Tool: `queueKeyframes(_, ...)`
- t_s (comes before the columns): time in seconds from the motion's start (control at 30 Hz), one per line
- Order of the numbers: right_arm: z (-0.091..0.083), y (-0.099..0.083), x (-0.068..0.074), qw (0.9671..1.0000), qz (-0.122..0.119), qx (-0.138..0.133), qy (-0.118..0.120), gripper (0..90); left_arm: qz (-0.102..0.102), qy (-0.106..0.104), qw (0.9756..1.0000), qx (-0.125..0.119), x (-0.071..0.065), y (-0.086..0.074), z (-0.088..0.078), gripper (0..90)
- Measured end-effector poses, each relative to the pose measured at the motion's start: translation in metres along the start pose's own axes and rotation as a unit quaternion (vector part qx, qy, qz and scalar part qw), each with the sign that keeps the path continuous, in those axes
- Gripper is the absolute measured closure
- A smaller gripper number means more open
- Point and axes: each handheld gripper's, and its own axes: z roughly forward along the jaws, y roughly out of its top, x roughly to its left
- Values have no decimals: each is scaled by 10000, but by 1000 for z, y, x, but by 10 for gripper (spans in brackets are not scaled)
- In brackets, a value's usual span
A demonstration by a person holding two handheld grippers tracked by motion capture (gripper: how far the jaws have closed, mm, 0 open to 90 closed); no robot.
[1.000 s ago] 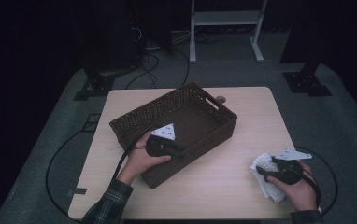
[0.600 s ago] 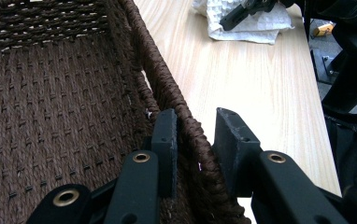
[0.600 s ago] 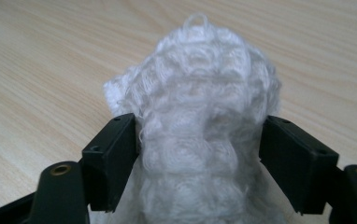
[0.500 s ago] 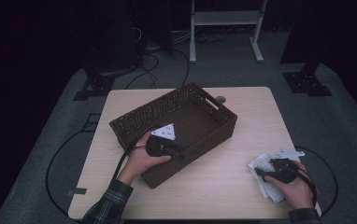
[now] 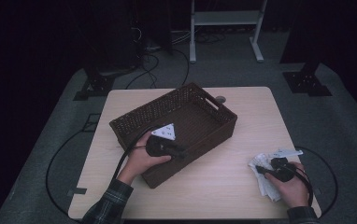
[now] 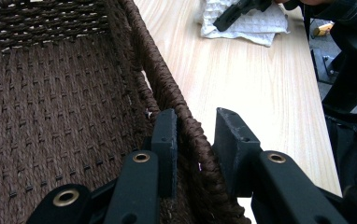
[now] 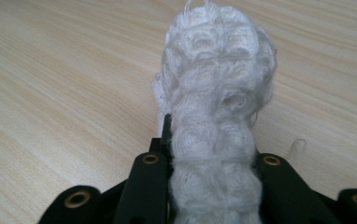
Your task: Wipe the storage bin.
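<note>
The left gripper sits at the near long wall of the brown woven basket, which stands askew on the wooden table. In the left gripper view its jaws straddle that wall — one inside the basket, one outside — and the inner pad presses the weave, while a thin gap shows at the outer one, so it seems clamped on the rim. The right gripper lies near the table's right front corner, on a white cloth. Its jaws have just been closing, and in the right gripper view they pinch a bunched fold of the cloth — the rest lies crumpled on the table.
</note>
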Motion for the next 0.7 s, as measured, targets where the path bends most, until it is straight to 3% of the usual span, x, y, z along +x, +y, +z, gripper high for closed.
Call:
queueKeyframes(0.53, -7, 7, 1, 9999, 144, -46, 14, 755, 5, 4, 10000, -1, 0, 0, 0, 691)
queueKeyframes(0.7, -11, 12, 2, 9996, 133, -217, 75, 755, 6, 5, 10000, -2, 0, 0, 0, 691)
